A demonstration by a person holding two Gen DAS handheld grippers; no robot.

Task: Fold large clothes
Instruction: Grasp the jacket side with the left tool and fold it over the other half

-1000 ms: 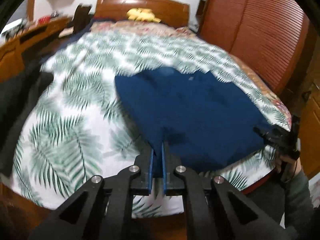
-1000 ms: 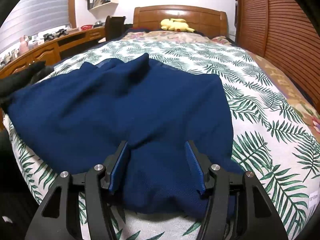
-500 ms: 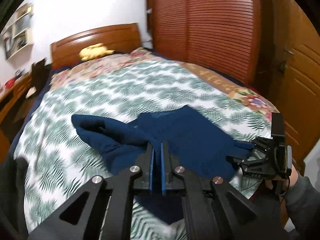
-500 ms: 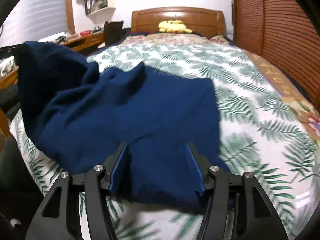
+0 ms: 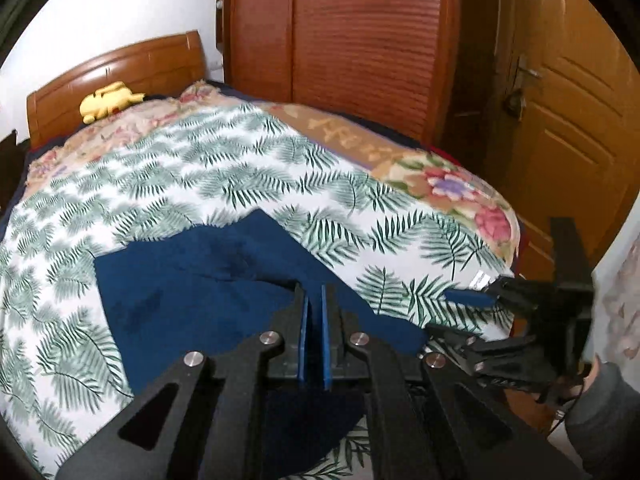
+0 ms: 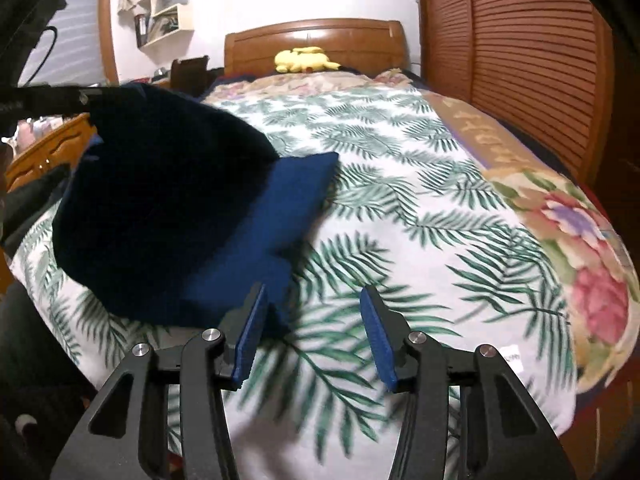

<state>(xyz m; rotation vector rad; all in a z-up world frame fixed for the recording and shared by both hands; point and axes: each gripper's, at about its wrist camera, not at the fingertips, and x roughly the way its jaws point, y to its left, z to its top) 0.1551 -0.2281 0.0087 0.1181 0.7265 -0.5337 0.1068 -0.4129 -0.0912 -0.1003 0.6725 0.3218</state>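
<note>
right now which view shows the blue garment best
The left wrist view: the blue garment is spread across the leaf-print bedspread, with an edge pinched in the left gripper. In the right wrist view it is a lifted, shadowed fold with most of its shape hidden.

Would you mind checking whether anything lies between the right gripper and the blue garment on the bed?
Nothing visible does. The right gripper, its jaws closing with only the leaf-print bedspread between them, sits just beside the blue garment; its left pad touches or nearly touches the garment's near edge. The left gripper is shut on that garment.
</note>
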